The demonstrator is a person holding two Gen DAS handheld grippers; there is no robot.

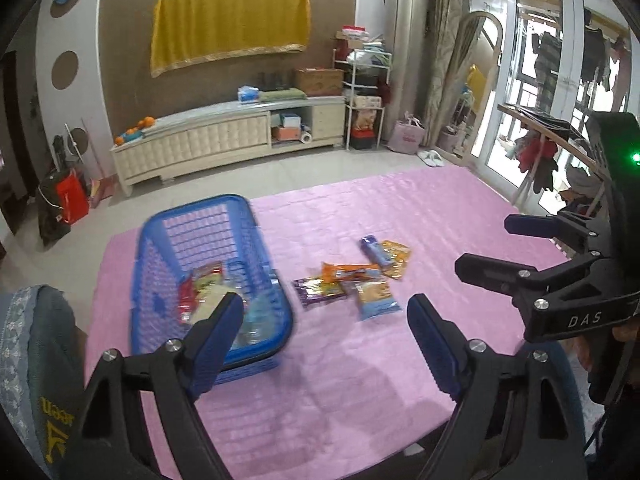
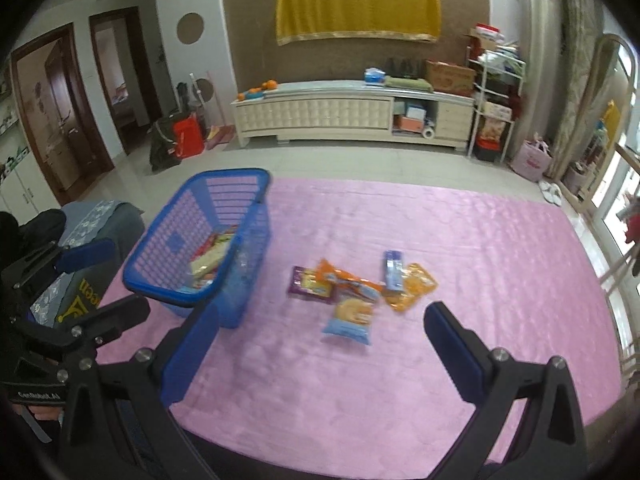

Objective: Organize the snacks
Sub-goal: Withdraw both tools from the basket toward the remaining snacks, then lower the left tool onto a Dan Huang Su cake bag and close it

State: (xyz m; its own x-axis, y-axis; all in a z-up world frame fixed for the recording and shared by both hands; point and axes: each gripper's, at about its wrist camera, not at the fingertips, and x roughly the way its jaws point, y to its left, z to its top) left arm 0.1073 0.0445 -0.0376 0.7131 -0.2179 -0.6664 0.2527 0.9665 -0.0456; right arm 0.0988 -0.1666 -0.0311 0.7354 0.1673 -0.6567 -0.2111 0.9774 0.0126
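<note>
Both claws, left claw [image 1: 326, 332] and right claw [image 2: 320, 344], released, empty, above near bench edge. Loose snacks [image 2: 352, 292] mid-bench; basket [image 2: 200, 240] (part-filled) toward left edge. Risk: overlapping packets, double pick.

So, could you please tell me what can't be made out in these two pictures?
- Snacks in the blue basket: left wrist view, partly hidden by the left gripper finger and motion blur; the count is unclear.
- Same snacks, right wrist view: the basket wall screens them.
- Packet printing: blurred and too small in both views.
- Purple packet: partly covered by the orange packet.
- Right gripper: its base is cut off by the frame's bottom edge.
</note>
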